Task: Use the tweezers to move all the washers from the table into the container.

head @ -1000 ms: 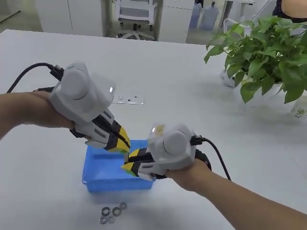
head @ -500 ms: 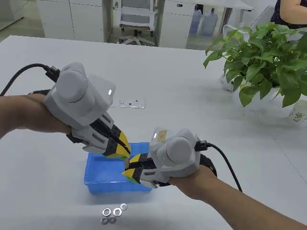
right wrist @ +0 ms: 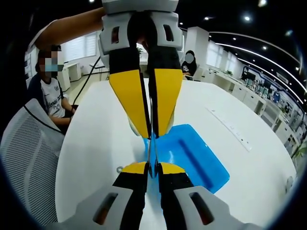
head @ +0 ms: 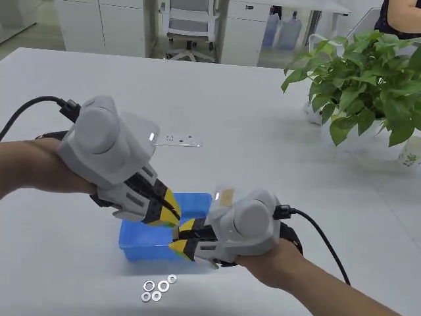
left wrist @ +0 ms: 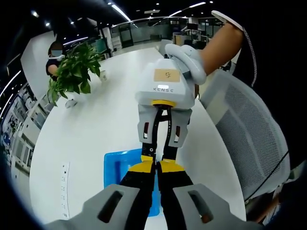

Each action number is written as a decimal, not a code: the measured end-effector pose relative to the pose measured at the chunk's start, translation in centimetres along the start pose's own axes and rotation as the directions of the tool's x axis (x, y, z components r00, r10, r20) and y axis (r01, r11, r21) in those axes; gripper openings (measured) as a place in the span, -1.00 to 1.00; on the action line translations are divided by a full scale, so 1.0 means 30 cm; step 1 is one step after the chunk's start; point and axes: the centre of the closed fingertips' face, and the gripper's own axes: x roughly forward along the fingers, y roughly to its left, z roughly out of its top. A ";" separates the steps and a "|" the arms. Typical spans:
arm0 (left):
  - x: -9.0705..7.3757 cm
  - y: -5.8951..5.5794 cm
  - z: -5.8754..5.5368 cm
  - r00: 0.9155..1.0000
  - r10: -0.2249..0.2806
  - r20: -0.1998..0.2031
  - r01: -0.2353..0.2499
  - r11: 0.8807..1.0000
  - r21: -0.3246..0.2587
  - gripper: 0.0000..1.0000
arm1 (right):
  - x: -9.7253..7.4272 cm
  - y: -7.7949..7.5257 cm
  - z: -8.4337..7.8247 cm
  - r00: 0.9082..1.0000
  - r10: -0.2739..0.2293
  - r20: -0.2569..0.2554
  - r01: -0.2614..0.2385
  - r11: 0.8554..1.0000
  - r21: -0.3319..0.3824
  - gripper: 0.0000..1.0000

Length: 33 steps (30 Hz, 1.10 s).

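White table (head: 263, 151) holds our blue container (head: 141, 247); washers (head: 158, 288) lie outside at its six o'clock. We see left gripper (head: 173, 216) and right gripper (head: 175, 245) both pinching tweezers (right wrist: 151, 153).

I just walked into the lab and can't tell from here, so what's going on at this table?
The left hand-held gripper and the right hand-held gripper meet tip to tip above the blue container. Both are shut on a thin metal strip, apparently the tweezers. A small cluster of washers lies on the white table just in front of the container, not yet picked up.
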 end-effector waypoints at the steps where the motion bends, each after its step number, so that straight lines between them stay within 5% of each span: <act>1: 0.003 -0.005 -0.002 1.000 0.001 -0.001 -0.001 1.000 0.002 -0.88 | 0.000 0.003 -0.004 1.000 0.001 0.001 -0.001 1.000 0.002 -0.80; 18: 0.053 -0.068 -0.038 1.000 0.011 -0.015 -0.010 1.000 0.010 -0.88 | 0.018 0.066 -0.070 1.000 0.013 -0.006 -0.012 1.000 0.011 -0.78; 33: 0.043 -0.145 -0.085 0.999 0.019 -0.031 -0.020 0.999 -0.026 -0.87 | 0.066 0.138 -0.071 0.999 0.034 0.001 -0.035 0.999 0.024 -0.75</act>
